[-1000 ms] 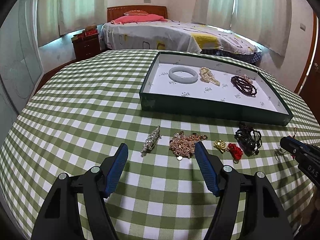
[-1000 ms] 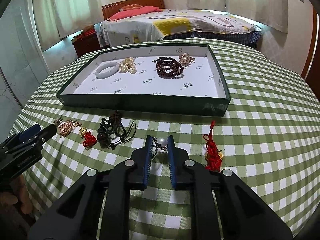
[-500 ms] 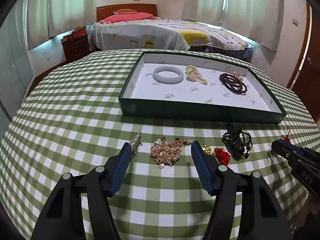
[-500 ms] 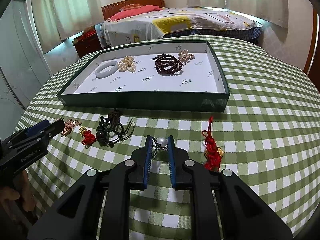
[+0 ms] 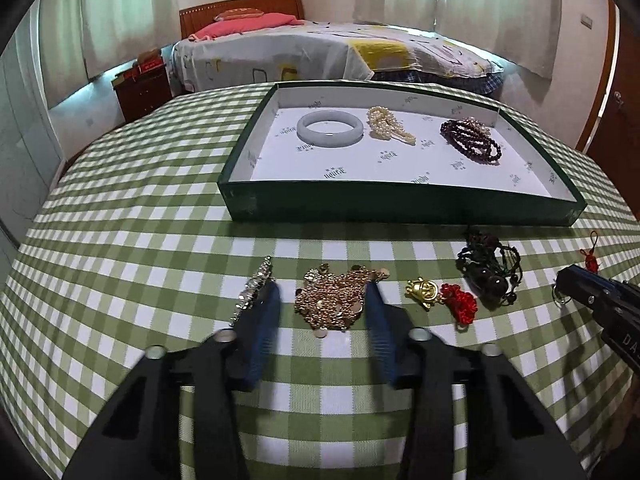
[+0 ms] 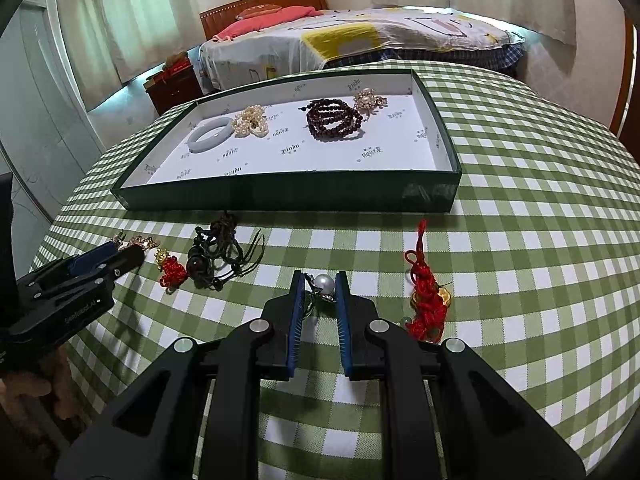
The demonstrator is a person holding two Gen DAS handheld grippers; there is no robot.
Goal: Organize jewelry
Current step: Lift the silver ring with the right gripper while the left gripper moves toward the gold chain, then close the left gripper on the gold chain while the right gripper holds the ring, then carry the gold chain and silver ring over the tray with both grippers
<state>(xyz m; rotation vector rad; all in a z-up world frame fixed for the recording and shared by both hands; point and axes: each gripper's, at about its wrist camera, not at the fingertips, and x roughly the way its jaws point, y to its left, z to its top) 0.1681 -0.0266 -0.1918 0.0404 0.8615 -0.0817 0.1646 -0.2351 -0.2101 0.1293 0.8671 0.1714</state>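
A: Starting at the left of the counter (image 5: 120,208), what lies there?

B: A silver rhinestone brooch (image 5: 253,290), touching the outer side of one finger of the left tool (image 5: 322,305). That tool stands wide, its blue pads on either side of the gold sequin chain pile (image 5: 338,296), nothing gripped yet.

A: How would that pile handle?

B: My guess is light, limp and slippery. It is loose links and discs that will sag and trail. I would close on the thick middle of the heap, low against the cloth, not on a stray end.

A: And further right?

B: A gold charm with a red knot (image 5: 440,294), then a dark cord-and-bead bracelet (image 5: 490,264), soft and tangly by the look of it.

A: The right tool?

B: The right tool (image 6: 320,296) is narrow, pads close about a pearl ring (image 6: 323,283) that lies on the counter. Whether they already pinch it I cannot tell. The pearl is hard, round and likely slick, so the grip belongs across its widest part or on the metal setting.

A: Beyond that?

B: A red tassel charm (image 6: 426,296) just to the right. The green tray (image 6: 280,196) sits behind, holding a pale jade bangle (image 6: 211,135), pearl strands (image 6: 252,120), dark red beads (image 6: 334,118) and a small gold-and-pearl piece (image 6: 370,100).
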